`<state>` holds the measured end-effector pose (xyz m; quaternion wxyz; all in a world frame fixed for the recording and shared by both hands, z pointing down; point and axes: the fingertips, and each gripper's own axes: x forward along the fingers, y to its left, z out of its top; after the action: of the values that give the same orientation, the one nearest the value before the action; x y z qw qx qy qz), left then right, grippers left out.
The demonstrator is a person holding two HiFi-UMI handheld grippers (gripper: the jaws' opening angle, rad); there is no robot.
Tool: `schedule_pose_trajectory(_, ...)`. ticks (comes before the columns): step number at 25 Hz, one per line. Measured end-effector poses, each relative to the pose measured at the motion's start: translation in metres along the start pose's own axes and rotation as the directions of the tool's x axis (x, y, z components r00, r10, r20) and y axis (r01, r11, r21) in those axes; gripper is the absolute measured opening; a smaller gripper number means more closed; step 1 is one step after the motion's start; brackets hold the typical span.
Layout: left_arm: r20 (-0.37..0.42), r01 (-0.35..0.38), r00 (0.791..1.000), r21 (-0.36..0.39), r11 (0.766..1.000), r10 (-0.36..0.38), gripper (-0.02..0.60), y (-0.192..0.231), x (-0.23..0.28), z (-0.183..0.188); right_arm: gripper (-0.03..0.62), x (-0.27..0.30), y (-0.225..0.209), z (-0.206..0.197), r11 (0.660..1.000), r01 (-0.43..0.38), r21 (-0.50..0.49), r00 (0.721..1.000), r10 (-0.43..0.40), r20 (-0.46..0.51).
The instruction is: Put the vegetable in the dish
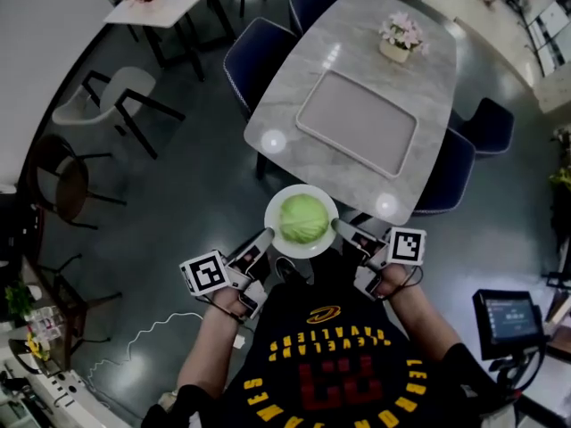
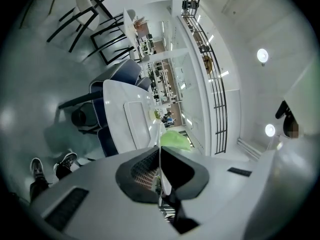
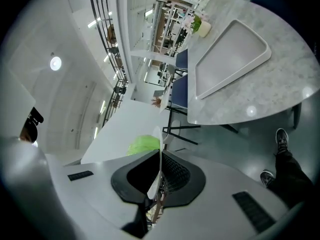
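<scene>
A round green cabbage (image 1: 303, 218) lies in a white dish (image 1: 275, 230), held in the air over the floor just short of the marble table's (image 1: 428, 96) near corner. My left gripper (image 1: 264, 236) is shut on the dish's left rim and my right gripper (image 1: 341, 228) on its right rim. In the left gripper view the rim (image 2: 160, 140) runs edge-on out of the closed jaws, with the cabbage (image 2: 176, 140) just beyond. The right gripper view shows the same: the rim (image 3: 159, 136) edge-on between the jaws and the cabbage (image 3: 144, 144) to its left.
On the table lie a grey rectangular tray (image 1: 357, 121) and a flower pot (image 1: 399, 36) at its far end. Dark blue chairs (image 1: 259, 56) stand along both sides. A monitor on a stand (image 1: 508, 317) is at my right, more chairs (image 1: 116, 101) at the left.
</scene>
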<state>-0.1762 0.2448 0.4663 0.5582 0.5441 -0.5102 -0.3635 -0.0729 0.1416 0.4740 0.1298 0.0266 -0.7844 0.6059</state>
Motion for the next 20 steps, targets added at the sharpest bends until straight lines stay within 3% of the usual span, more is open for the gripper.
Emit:
schedule_pose_trajectory(3, -0.007, 0.000, 1.000, 0.002, 1.000, 0.000, 0.011, -0.004, 0.012, 0.008, 0.017, 0.003, -0.008, 0.010, 1.000, 0.013, 0.023, 1.000, -0.013, 0.003)
schedule_pose_trajectory(8, 0.011, -0.048, 0.999, 0.024, 0.999, 0.047, 0.011, 0.001, 0.075, 0.043, 0.017, 0.020, -0.032, 0.078, 1.000, -0.015, 0.010, 1.000, 0.015, -0.018)
schedule_pose_trajectory(11, 0.013, -0.135, 0.991, 0.077, 0.988, 0.134, 0.011, 0.007, 0.091, 0.061, 0.017, 0.028, -0.037, 0.103, 1.000, -0.018, -0.003, 0.999, 0.018, -0.034)
schedule_pose_trajectory(15, 0.021, -0.072, 0.997, 0.074, 0.995, 0.071, 0.011, -0.011, 0.134, 0.080, 0.017, 0.031, -0.046, 0.143, 1.000, -0.018, -0.009, 0.999, 0.017, -0.035)
schedule_pose_trajectory(17, 0.013, -0.098, 0.995, 0.085, 0.992, 0.097, 0.011, -0.009, 0.152, 0.087, 0.017, 0.029, -0.051, 0.163, 1.000, -0.020, -0.010, 0.999, 0.020, -0.027)
schedule_pose_trajectory(20, -0.004, -0.068, 0.998, 0.064, 0.996, 0.068, 0.011, -0.018, 0.183, 0.094, 0.017, 0.025, -0.059, 0.193, 1.000, -0.011, -0.009, 1.000, 0.011, -0.009)
